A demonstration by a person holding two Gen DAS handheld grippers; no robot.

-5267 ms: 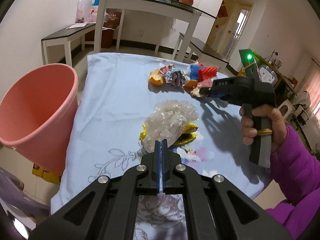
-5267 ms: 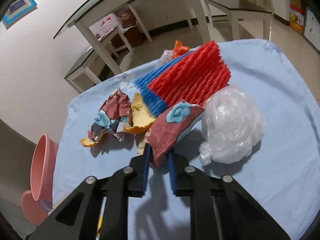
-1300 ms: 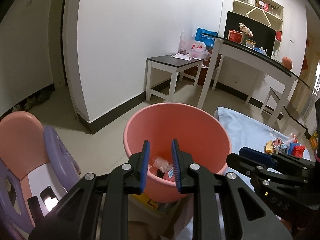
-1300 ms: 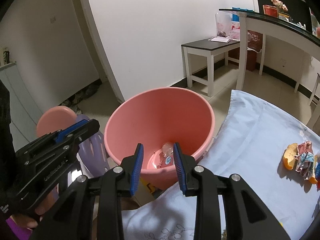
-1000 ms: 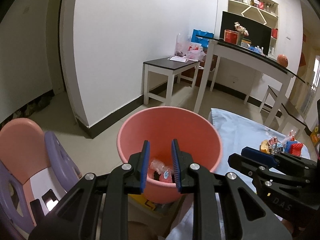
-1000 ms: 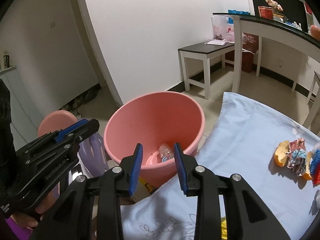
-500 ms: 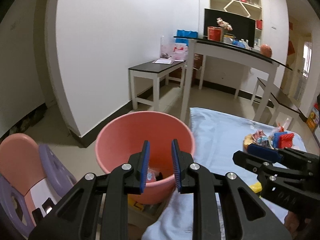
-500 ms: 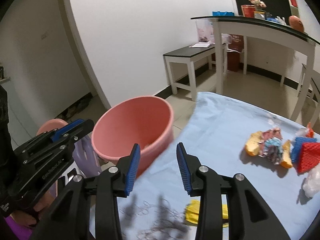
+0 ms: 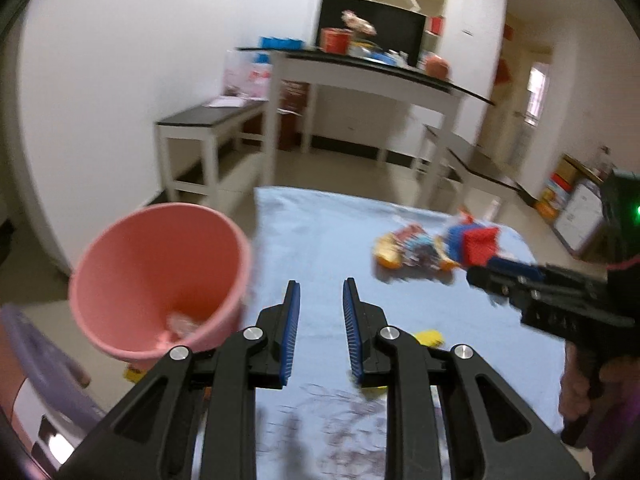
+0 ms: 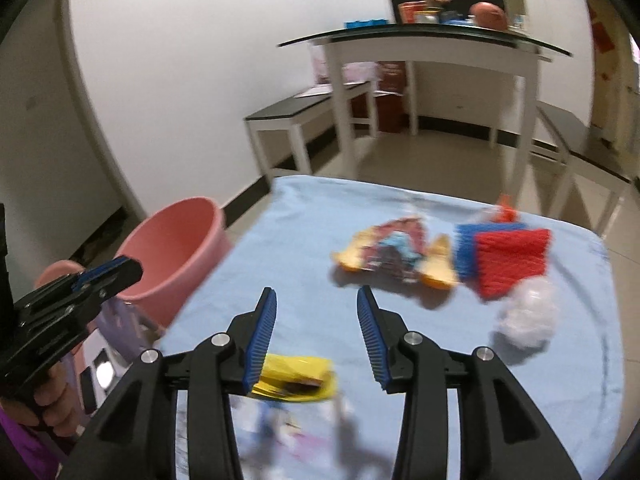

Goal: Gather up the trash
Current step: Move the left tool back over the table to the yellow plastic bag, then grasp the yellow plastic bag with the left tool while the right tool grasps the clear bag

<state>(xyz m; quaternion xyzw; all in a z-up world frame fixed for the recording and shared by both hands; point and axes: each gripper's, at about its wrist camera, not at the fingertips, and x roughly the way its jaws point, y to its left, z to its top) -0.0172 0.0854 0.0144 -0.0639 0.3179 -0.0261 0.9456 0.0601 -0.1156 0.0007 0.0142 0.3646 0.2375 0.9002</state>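
Note:
A pink bucket (image 9: pixel 160 280) stands left of the blue-clothed table (image 9: pixel 320 232) with trash at its bottom (image 9: pixel 180 324); it also shows in the right wrist view (image 10: pixel 172 256). On the cloth lie a yellow wrapper (image 10: pixel 296 376), crumpled colourful wrappers with orange peel (image 10: pixel 396 252), red and blue foam nets (image 10: pixel 508 256) and a clear plastic ball (image 10: pixel 528 316). My left gripper (image 9: pixel 320 320) is open and empty over the table's near left edge. My right gripper (image 10: pixel 316 328) is open and empty above the yellow wrapper.
A purple and pink child chair (image 9: pixel 36 360) stands left of the bucket. A white console table (image 9: pixel 360 80) and low benches (image 9: pixel 208 120) stand behind. The table cloth has a floral print at its near end (image 10: pixel 280 432).
Both grippers have swung right, from over the bucket to over the table. Both have opened wider. Trash dropped earlier lies in the bucket.

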